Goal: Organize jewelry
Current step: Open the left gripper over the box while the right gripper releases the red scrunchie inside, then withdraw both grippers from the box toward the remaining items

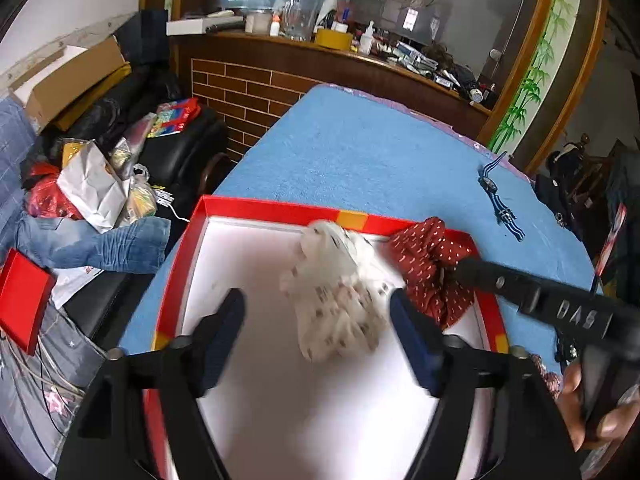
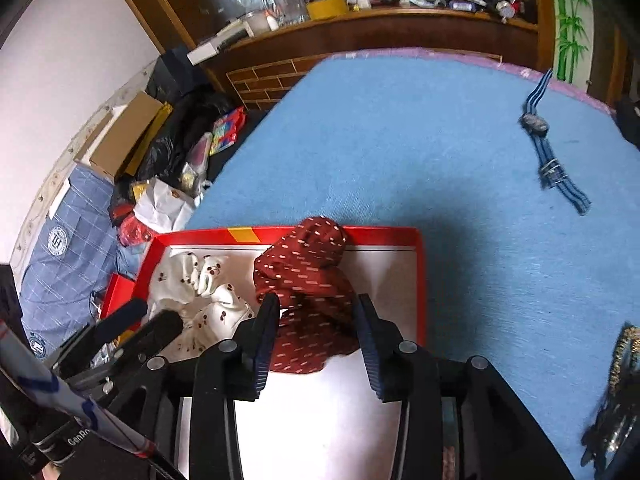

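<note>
Left gripper (image 1: 318,320) spread over white cloth (image 1: 340,288) | right gripper (image 2: 316,320) spread around red cloth (image 2: 308,264) | both cloths in red box (image 2: 420,280) | right gripper marked "DAS"

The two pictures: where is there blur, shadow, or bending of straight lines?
Left wrist view: the white cloth is smeared by motion, and the box rim bows. Right wrist view: a dark shadow lies on the blue cover; the watch is slightly soft.

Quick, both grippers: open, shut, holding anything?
Left gripper: open, white cloth between its fingers, not gripped.
Right gripper: open, red cloth between its fingers, not pinched.
</note>
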Tool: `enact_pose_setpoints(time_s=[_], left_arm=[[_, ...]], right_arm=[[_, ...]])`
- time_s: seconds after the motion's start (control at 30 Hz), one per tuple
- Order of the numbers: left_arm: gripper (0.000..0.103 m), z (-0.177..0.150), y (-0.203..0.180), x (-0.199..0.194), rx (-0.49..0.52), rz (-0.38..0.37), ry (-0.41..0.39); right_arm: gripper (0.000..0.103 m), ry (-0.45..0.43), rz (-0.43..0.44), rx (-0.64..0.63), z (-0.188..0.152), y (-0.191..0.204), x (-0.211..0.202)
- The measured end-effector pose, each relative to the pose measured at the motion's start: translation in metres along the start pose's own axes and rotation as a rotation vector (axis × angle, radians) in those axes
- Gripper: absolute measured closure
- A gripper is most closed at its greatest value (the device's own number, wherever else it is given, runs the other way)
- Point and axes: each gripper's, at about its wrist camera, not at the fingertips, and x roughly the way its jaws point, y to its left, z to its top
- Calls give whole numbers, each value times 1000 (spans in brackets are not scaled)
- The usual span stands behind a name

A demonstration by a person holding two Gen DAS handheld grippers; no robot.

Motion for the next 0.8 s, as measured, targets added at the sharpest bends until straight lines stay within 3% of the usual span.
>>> enact_pose_setpoints(time_s=[0.13,0.23,0.57,0.8], left_arm=[[23,-19,-14,4,31,-47,37],[23,-27,-24,6,90,-7,53],[23,-75,-37,-19,265,-26,131],[23,-83,-58,-71,268,-39,6]], right_arm=[[49,-35,18,23,-9,-5,-22],[49,-36,27,43,-21,-13,-38],[49,-73,59,36,-84,-29,-102],[49,-143,67,32,-123,-47,-150]])
